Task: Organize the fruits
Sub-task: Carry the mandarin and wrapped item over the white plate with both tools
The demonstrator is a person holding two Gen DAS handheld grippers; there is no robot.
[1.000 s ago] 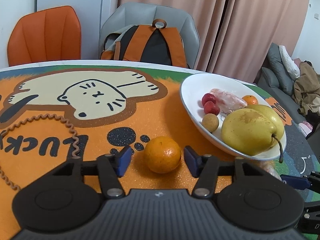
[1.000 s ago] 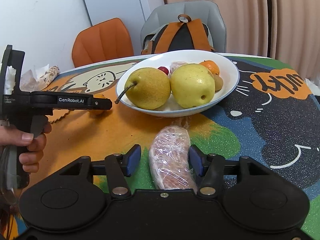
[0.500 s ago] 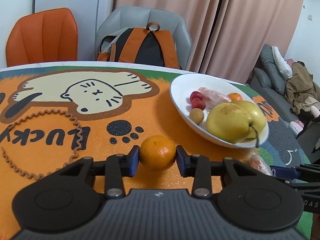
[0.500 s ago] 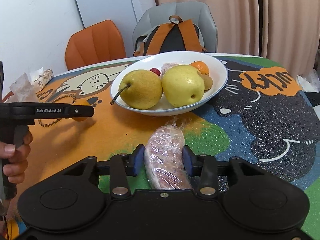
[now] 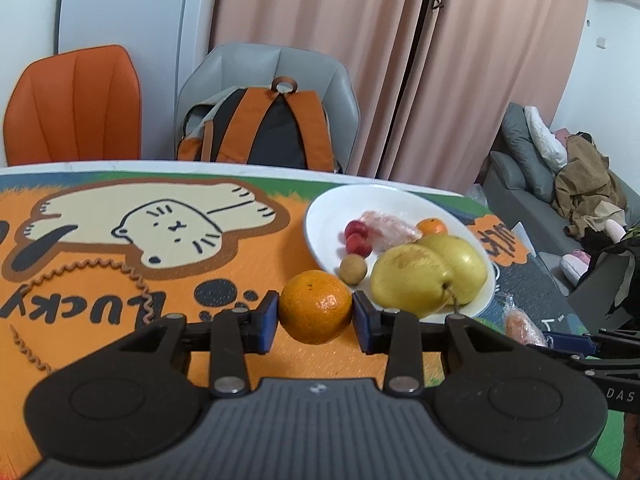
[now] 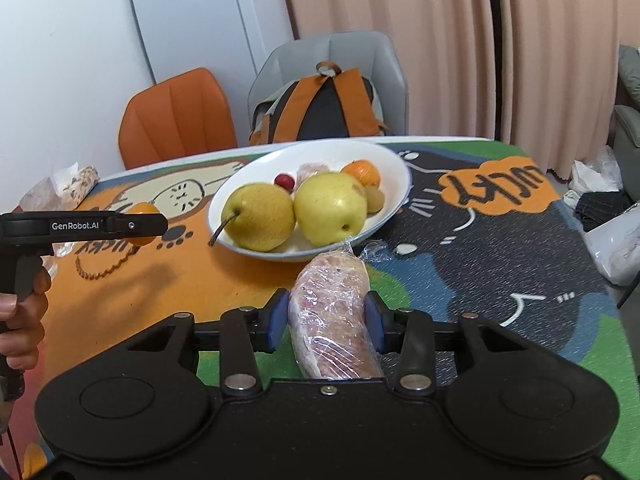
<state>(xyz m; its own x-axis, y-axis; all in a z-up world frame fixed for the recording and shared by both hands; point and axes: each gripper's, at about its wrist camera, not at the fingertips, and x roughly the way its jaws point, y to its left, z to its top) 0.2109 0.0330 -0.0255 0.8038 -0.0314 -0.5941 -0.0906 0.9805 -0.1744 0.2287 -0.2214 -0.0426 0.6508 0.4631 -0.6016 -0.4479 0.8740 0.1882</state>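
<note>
Since a second ago we have closed both tongs and raised them: the left tongs [image 5: 315, 317] now clamp the orange [image 5: 316, 306], and the right tongs [image 6: 327, 323] clamp the plastic-wrapped fruit [image 6: 334, 320], each of which lay loose between open pads before. Both fruits now hang just above the surface [image 6: 500, 264], on the near side of the white bowl [image 6: 394, 160]. The orange sits close to the bowl's near-left rim; the wrapped fruit's far end almost meets the rim's front edge.

We see open room on the orange half of the mat to the left of the bowl and on the dark half to its right. The far edge of the surface runs just behind the bowl, with two chairs beyond it, one orange [image 5: 72, 104] and one grey [image 5: 276, 76] carrying a backpack [image 5: 260, 128].

In the bowl we count two yellow pears [image 6: 260, 216], two small red fruits [image 5: 357, 238], one small brown round fruit [image 5: 353, 269], one small orange fruit [image 6: 362, 172] and one wrapped piece [image 5: 390, 228]. A hand [image 6: 22, 320] grips the left tool's handle.
</note>
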